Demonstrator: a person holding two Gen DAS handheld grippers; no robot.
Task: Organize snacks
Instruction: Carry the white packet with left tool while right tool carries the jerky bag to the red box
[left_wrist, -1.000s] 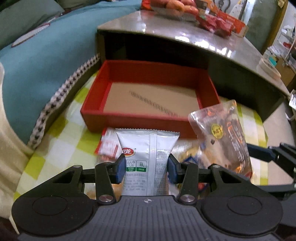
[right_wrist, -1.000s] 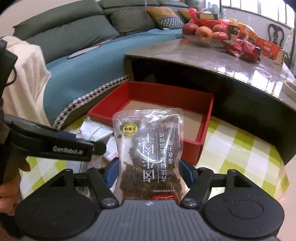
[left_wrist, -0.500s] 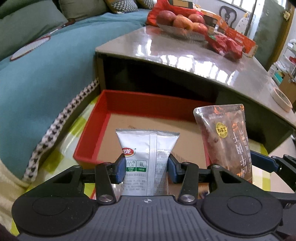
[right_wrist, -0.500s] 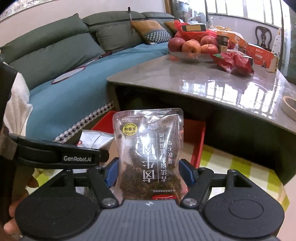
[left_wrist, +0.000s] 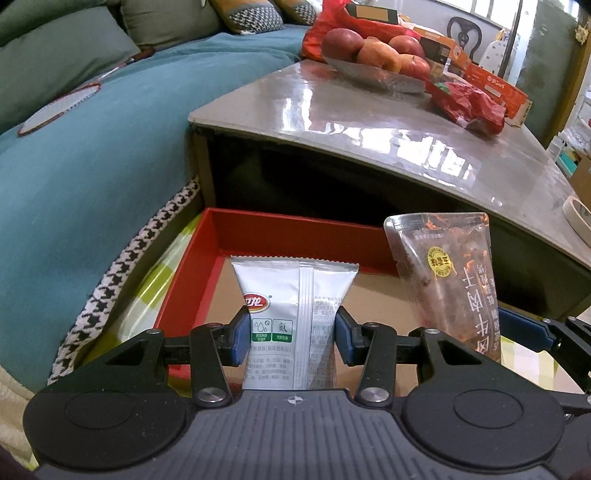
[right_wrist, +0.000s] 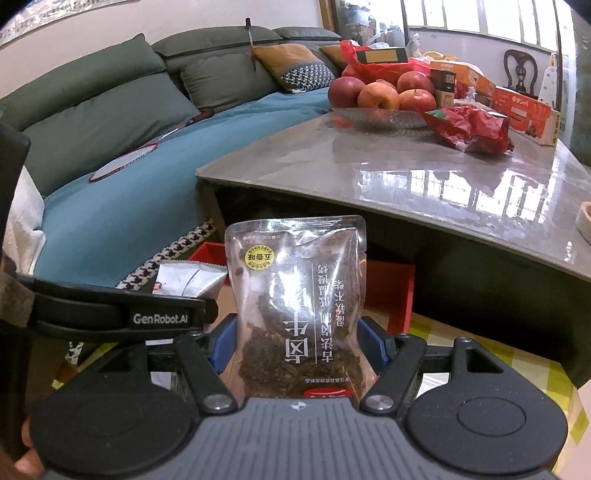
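Note:
My left gripper (left_wrist: 291, 338) is shut on a silver snack packet (left_wrist: 293, 314), held upright over the red box (left_wrist: 280, 236) with a brown cardboard floor. My right gripper (right_wrist: 297, 341) is shut on a clear pouch of dark dried snack (right_wrist: 299, 295) with a yellow sticker, also upright. In the left wrist view that clear pouch (left_wrist: 447, 280) stands to the right, over the box's right part. In the right wrist view the silver packet (right_wrist: 188, 280) and the left gripper's arm show at the left, with the red box (right_wrist: 388, 291) behind the pouch.
A glossy grey coffee table (left_wrist: 388, 125) overhangs the box's far side; it carries a bowl of apples (right_wrist: 380, 96), a red wrapper (right_wrist: 472, 129) and orange cartons (right_wrist: 524, 110). A teal sofa cover (left_wrist: 92, 166) lies left. Yellow-check cloth (right_wrist: 498, 369) covers the floor.
Both grippers, each still gripping its packet, have moved forward from the box's near edge to over its inside. The views have tilted up, so more of the coffee table top shows.

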